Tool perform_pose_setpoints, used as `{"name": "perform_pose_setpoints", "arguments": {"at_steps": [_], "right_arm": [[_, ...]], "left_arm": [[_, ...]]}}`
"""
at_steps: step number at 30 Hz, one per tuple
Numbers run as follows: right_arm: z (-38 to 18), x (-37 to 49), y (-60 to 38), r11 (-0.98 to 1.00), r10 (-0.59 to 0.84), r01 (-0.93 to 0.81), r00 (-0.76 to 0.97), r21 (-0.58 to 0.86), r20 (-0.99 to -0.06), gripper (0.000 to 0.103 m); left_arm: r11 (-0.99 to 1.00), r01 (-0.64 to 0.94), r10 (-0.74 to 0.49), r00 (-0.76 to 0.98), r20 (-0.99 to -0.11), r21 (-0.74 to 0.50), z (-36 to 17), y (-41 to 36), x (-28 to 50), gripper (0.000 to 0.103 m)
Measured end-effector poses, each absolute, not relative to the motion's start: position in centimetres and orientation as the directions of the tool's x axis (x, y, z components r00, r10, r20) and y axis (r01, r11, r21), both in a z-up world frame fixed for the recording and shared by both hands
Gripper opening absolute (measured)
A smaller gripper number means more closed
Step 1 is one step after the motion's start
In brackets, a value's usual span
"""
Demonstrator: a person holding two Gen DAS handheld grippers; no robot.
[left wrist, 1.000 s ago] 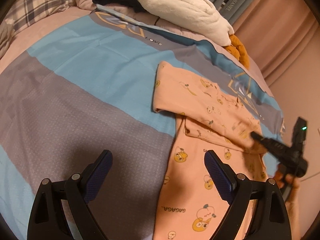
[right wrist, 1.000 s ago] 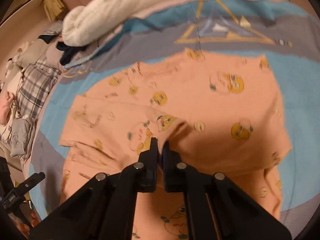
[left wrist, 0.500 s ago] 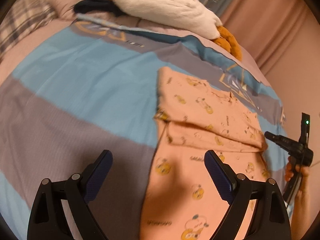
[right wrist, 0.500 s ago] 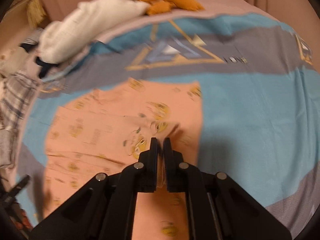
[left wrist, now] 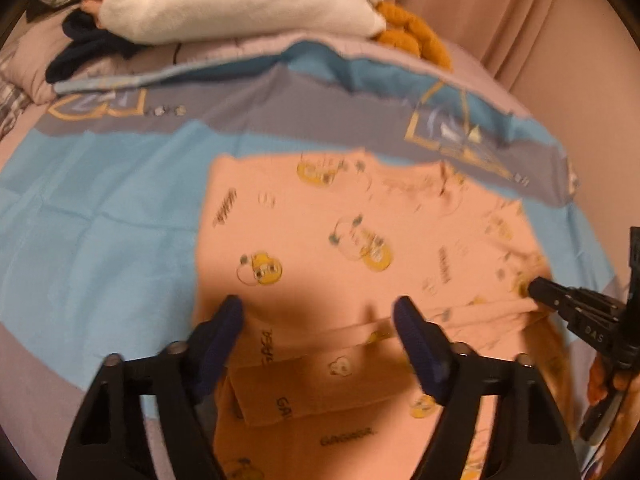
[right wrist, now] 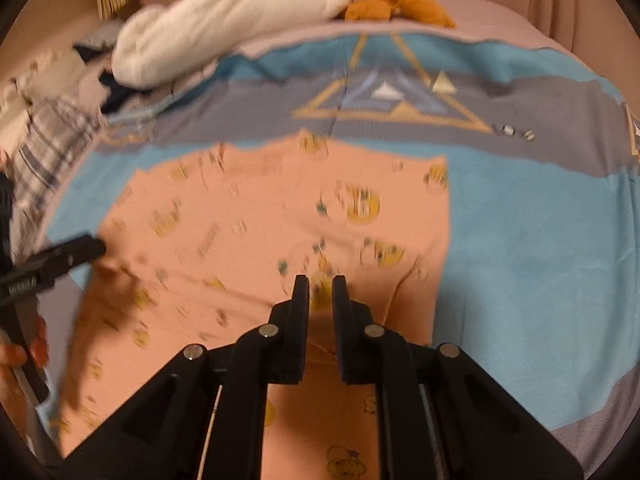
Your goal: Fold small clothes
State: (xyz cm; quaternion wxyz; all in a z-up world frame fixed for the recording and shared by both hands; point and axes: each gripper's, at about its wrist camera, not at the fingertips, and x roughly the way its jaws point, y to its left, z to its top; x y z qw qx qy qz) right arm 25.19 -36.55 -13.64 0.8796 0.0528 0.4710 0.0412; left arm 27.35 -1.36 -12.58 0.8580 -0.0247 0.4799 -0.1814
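Left wrist view: my left gripper (left wrist: 318,318) hovers, fingers apart, over the peach garment (left wrist: 340,248) lying on the bed (left wrist: 100,208); one fold lies across it.

Right wrist view: my right gripper (right wrist: 320,292) has its fingers slightly apart at the garment's folded edge, apparently unclamped. Further folds remain.

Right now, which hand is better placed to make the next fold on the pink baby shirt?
Probably the left. The left gripper hangs open right over the folded edge of the pink shirt, ready to pinch. The right gripper is at the shirt's far side edge, jaws only slightly parted around the fabric.
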Motion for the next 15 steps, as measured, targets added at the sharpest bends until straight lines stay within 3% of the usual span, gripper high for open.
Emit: {"name": "perform_pose_setpoints", "arguments": {"at_steps": [6,9,10,11,12,13,15], "right_arm": [[-16.0,25.3,-37.7,0.986,0.134,0.014,0.527,0.167,-0.839,0.005],[-15.5,24.7,-38.1,0.977,0.15,0.053,0.519,0.208,-0.842,0.009],[-14.8,24.1,-38.0,0.974,0.155,0.062,0.525,0.22,-0.837,0.012],[-14.2,23.3,-37.9,0.97,0.167,0.06,0.538,0.235,-0.826,0.023],[-13.6,22.3,-38.0,0.964,0.187,0.053,0.555,0.259,-0.81,0.036],[-12.9,21.0,-38.2,0.958,0.206,0.049,0.57,0.284,-0.795,0.041],[-12.2,18.4,-38.9,0.949,0.212,0.067,0.585,0.308,-0.783,0.054]], "left_arm": [[0.932,0.314,-0.316,0.472,-0.823,-0.178,-14.0,-0.9,26.8,0.075],[0.919,0.294,-0.374,0.441,-0.816,-0.262,-12.9,0.5,26.1,0.075],[0.91,0.283,-0.402,0.434,-0.806,-0.301,-12.3,1.7,25.3,0.076],[0.909,0.272,-0.41,0.432,-0.803,-0.317,-12.0,2.5,24.5,0.079],[0.91,0.258,-0.408,0.435,-0.803,-0.323,-11.8,3.4,23.7,0.088],[0.916,0.233,-0.4,0.449,-0.799,-0.327,-11.5,4.8,22.4,0.096],[0.92,0.195,-0.392,0.464,-0.795,-0.34,-11.4,6.7,20.5,0.096]]}}
